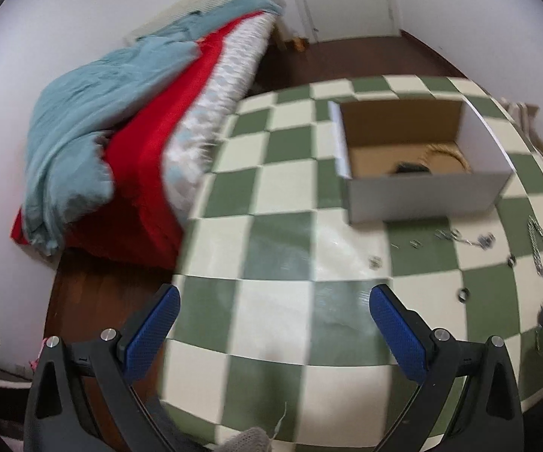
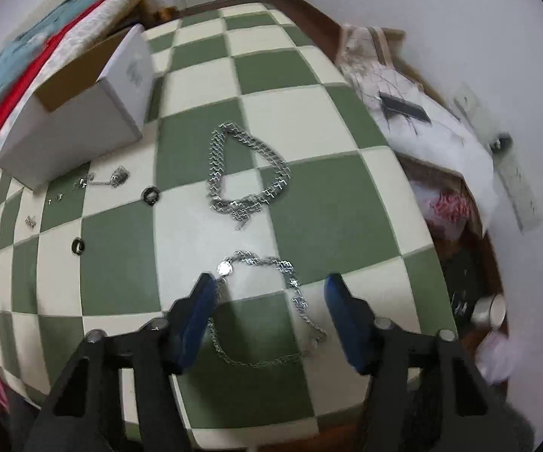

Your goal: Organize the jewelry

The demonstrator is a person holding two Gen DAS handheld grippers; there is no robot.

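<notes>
Right under my right gripper [image 2: 269,282] lies a thin silver chain [image 2: 271,309] with a round pendant, fingers spread wide around it, gripping nothing. Just beyond sits a thicker chain [image 2: 245,173] looped on the green-and-cream checkered table [image 2: 113,263]. Two dark rings [image 2: 150,194] and small silver pieces [image 2: 115,179] lie near the white box [image 2: 83,120]. My left gripper [image 1: 271,297] hangs released over bare checks, box [image 1: 422,196] ahead.

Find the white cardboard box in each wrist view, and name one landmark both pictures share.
Left wrist view: the box sits upper right of centre, open top facing the camera.
Right wrist view: the box sits upper left, seen from its side.
Shared landmark: the green-and-white checked tablecloth under it.
</notes>
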